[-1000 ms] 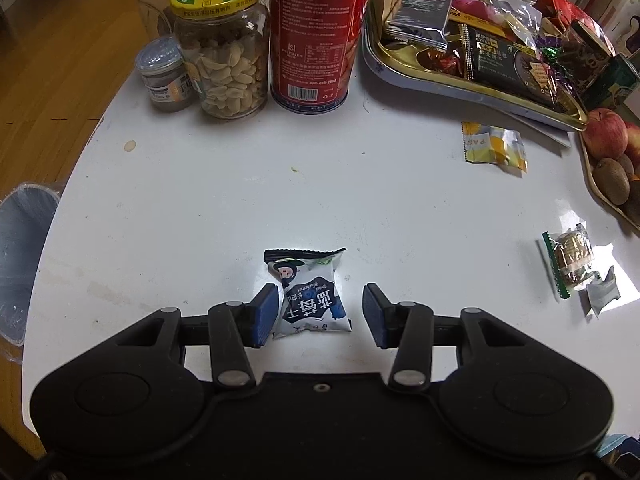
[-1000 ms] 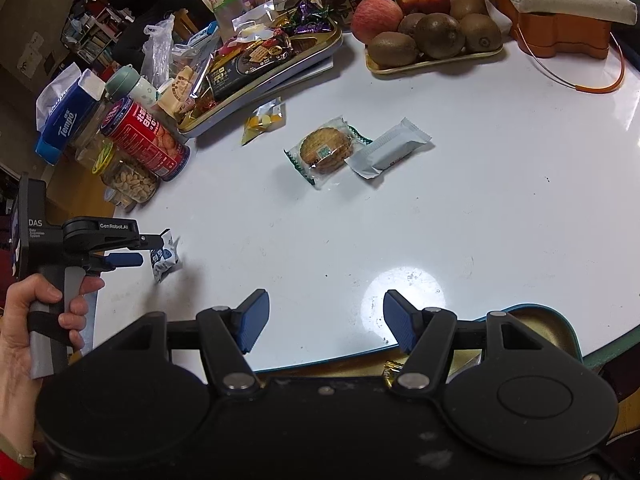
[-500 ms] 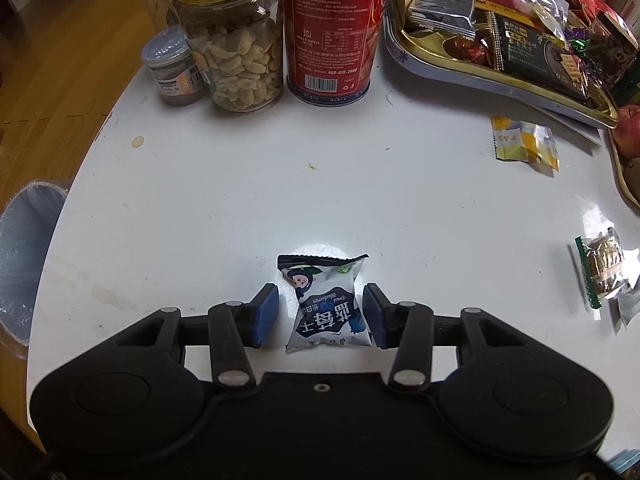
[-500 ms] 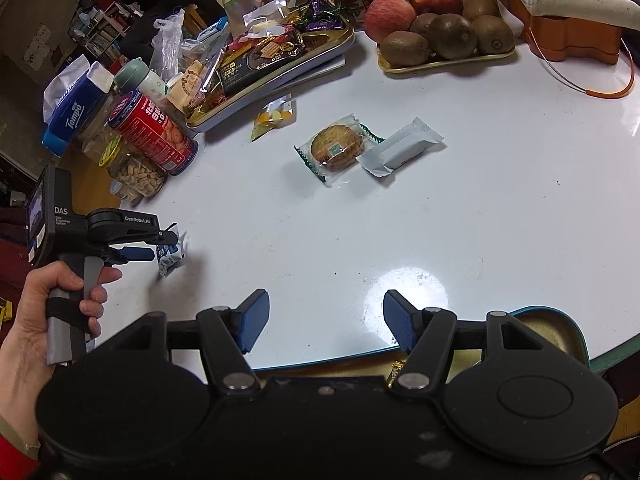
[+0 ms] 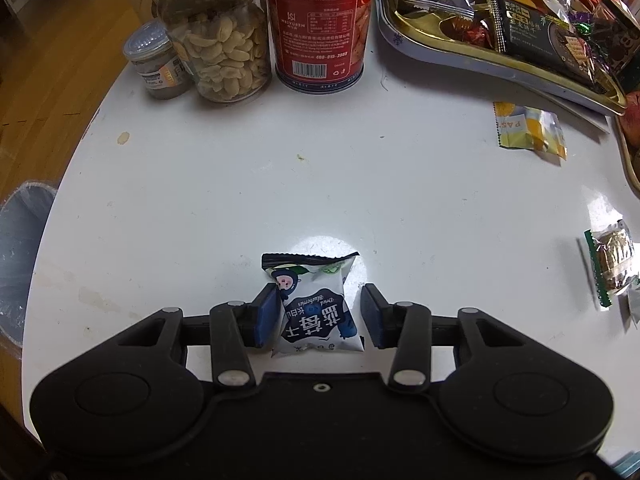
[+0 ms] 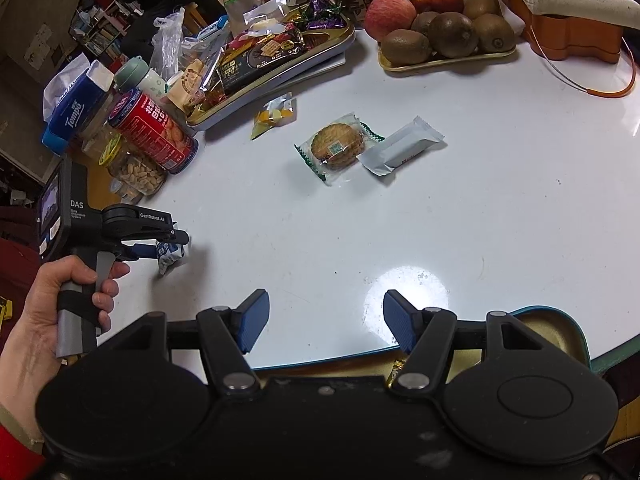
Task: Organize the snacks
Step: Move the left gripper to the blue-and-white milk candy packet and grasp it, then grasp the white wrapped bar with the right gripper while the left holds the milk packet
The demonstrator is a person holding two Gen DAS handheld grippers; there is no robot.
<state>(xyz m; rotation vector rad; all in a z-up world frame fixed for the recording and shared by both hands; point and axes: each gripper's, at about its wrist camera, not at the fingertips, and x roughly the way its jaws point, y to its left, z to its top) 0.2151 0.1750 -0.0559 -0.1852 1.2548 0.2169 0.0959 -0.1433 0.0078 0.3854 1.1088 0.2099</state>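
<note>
The left gripper straddles a small blue-and-white dried-blueberry packet lying on the white table. Its left pad touches the packet's edge; the right pad stands just clear, so the jaws are spread around the packet rather than clamped. The packet's near end is hidden by the gripper body. In the right wrist view the same packet sits at the tip of that gripper, half covered by the fingers.

Ahead of the left fingers stand a peanut jar, a red canister with its top cut off, and a small grey-lidded jar. Ahead and right, a gold tray holds mixed wrappers, too crowded to identify.

The right gripper hangs wide apart, holding nothing, above the table edge. Well ahead of its fingers lie a wrapped round biscuit touching a white bar wrapper, and a yellow candy packet. Below its right finger a gold tin is mostly hidden.
</note>
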